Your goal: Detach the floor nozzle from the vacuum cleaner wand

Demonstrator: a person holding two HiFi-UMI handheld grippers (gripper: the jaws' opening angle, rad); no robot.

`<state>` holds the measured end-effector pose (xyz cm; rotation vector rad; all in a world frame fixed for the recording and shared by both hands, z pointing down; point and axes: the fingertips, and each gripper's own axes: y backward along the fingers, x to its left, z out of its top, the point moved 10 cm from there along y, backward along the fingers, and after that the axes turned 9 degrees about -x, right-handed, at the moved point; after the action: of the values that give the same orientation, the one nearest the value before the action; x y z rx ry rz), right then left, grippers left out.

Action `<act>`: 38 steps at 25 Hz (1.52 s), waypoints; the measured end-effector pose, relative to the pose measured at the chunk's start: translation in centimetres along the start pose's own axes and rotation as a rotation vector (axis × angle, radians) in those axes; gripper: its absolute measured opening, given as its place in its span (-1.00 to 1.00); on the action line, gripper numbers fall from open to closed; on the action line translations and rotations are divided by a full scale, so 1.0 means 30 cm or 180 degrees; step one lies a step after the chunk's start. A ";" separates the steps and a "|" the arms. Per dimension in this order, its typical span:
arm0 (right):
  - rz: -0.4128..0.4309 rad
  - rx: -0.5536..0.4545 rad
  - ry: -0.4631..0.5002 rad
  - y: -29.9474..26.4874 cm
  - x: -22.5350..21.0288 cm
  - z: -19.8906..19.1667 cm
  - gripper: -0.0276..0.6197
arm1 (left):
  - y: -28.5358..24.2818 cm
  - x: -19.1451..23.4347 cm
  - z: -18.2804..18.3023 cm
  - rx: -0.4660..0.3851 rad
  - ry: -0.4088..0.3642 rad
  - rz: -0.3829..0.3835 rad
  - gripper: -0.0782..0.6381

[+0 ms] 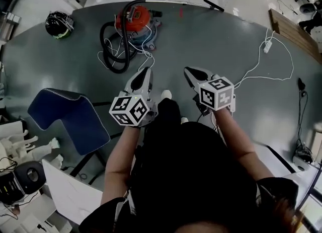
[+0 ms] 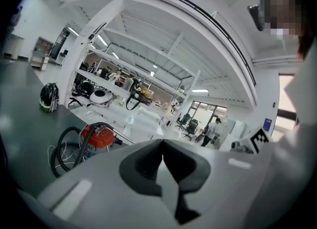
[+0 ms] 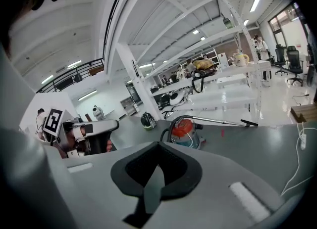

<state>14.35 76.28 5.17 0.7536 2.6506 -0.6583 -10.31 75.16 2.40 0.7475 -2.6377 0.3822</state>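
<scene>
1. A person stands on the grey floor [image 1: 211,41] with a tool in each hand, both held out in front and side by side.
2. The left tool [image 1: 145,72] has its jaws pressed together with nothing between them.
3. The right tool [image 1: 188,72] looks the same (jaws closed and empty).
4. The vacuum cleaner [image 1: 135,19], a red canister, sits on the floor well ahead of both tools, with its black hose [image 1: 111,46] looped beside it.
5. The wand [image 1: 181,4] runs out from the canister toward the right, low along the floor.
6. The black floor nozzle [image 1: 214,5] sits at the wand's far end and appears joined to it (it is small from here, so I can't see the joint itself).
7. Neither tool touches the vacuum cleaner.
8. Off to the person's left a blue mat [image 1: 68,116] lies on the floor, with a dark helmet [image 1: 59,24] farther away.
9. A white cable [image 1: 257,67] trails across the floor on the right.
</scene>
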 end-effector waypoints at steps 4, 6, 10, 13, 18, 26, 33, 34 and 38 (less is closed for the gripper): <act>0.0009 0.0051 0.0020 -0.152 -0.027 0.082 -0.93 | -0.128 0.093 0.067 0.0089 -0.0047 -0.0047 -0.75; 0.0016 0.0060 0.0017 -0.217 -0.039 0.111 -0.93 | -0.180 0.131 0.090 0.0116 -0.0042 -0.0075 -0.75; 0.0020 0.0080 0.0044 -0.331 -0.056 0.157 -0.93 | -0.268 0.206 0.135 0.0128 -0.0059 -0.0140 -0.75; -0.0009 0.0053 0.0026 -0.403 -0.069 0.204 -0.93 | -0.329 0.271 0.176 0.0183 -0.0092 -0.0174 -0.75; -0.0100 0.0087 -0.0034 -0.495 -0.117 0.240 -0.93 | -0.412 0.347 0.198 0.0257 -0.0048 -0.0125 -0.75; -0.0054 0.0186 -0.0042 -0.613 -0.269 0.328 -0.93 | -0.590 0.398 0.238 0.0230 0.0006 0.0035 -0.75; 0.0088 0.0285 -0.0053 -0.708 -0.501 0.460 -0.93 | -0.836 0.397 0.269 0.0162 0.0104 0.0303 -0.75; 0.0109 0.0289 -0.0061 -0.724 -0.534 0.483 -0.93 | -0.875 0.393 0.274 0.0167 0.0089 0.0328 -0.75; 0.0221 0.0338 -0.0037 -0.783 -0.634 0.556 -0.93 | -1.000 0.379 0.285 0.0162 0.0081 0.0416 -0.75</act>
<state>19.48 42.17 6.79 0.8642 2.5829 -0.7870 -5.25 42.41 4.19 0.5831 -2.6694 0.4932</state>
